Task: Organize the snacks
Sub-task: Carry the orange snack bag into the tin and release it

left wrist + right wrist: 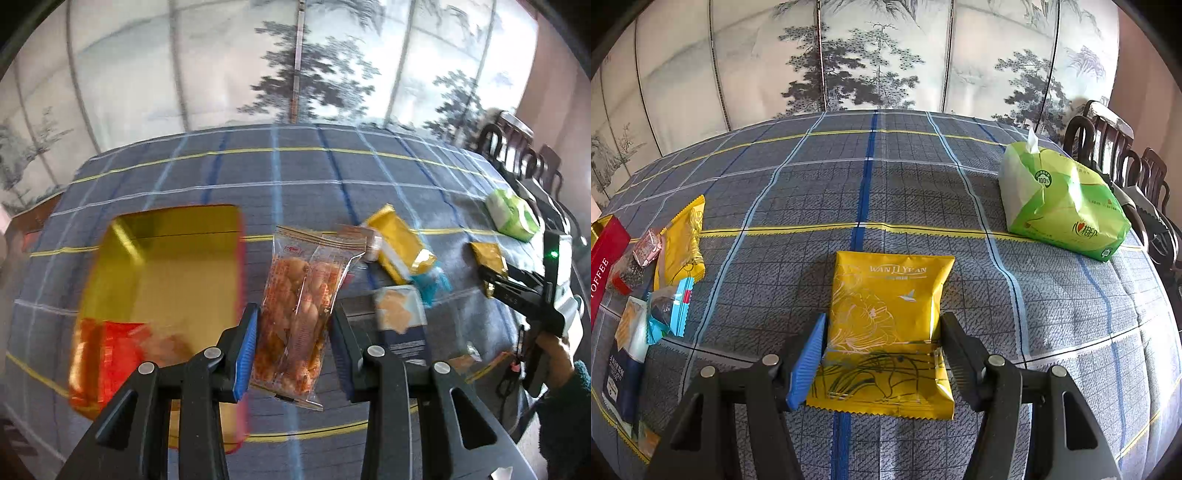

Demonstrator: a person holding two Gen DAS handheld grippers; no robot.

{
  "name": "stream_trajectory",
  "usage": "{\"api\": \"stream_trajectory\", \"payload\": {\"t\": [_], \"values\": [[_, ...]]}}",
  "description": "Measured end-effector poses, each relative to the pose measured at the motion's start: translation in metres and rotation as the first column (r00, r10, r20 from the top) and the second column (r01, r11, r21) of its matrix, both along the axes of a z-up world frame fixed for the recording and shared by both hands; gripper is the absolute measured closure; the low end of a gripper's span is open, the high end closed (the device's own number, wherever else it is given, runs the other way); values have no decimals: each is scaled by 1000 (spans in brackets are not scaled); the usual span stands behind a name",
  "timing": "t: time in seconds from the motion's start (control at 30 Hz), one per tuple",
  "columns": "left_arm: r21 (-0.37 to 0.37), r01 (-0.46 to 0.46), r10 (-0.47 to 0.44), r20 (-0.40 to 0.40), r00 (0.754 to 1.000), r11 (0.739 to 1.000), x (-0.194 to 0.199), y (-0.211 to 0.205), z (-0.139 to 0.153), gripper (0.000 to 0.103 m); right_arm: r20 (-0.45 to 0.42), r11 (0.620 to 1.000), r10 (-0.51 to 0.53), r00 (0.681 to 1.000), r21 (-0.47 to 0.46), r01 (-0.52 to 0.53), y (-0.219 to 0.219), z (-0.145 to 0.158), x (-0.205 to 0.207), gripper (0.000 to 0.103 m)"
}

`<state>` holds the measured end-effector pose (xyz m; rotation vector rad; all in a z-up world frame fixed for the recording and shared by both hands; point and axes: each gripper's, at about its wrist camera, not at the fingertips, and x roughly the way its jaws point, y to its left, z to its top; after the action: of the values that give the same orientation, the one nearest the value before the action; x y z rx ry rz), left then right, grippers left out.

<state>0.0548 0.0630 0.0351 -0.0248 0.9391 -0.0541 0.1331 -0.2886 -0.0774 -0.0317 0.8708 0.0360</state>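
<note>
Gold-lined, the open red rectangular tin box [162, 280] serves as landmark: the left wrist view looks into it and shows an orange-red wrapped snack [107, 358] blurred in its near corner, while the right wrist view catches only its red outer wall [605, 258] at the far left edge. Just right of the box, the left gripper [293, 332] is clamped on a clear plastic packet of orange-brown snacks [303, 314], held above the blue-grey checked tablecloth [295, 173]. Further right lies a loose cluster: a yellow foil packet [397, 240], a teal wrapper [432, 284] and a blue-and-white pouch [399, 317]. Well right of the box, the right gripper [882, 350] straddles a flat yellow foil sachet [886, 317] lying on the cloth; whether its pads [809, 362] press it, I cannot tell. Farthest right sits a green soft tissue pack [1063, 206], its white tissue showing only in the right view.
</note>
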Motion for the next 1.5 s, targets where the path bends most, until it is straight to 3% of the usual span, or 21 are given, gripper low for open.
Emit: {"api": "stream_trajectory", "payload": {"t": [0.53,1.0,1.5], "values": [[94,-204,210,-63,976,974,-13,97,-30,69,0,1000,-1,1000,0,1,0,0,0,39],[139,-226,242,-112,964,964,-9,114,-60,69,0,1000,-1,1000,-1,1,1,0,0,39],[143,-226,242,-108,964,964,-6,112,-64,68,-5,1000,-25,1000,-1,25,-3,1,0,41]]}}
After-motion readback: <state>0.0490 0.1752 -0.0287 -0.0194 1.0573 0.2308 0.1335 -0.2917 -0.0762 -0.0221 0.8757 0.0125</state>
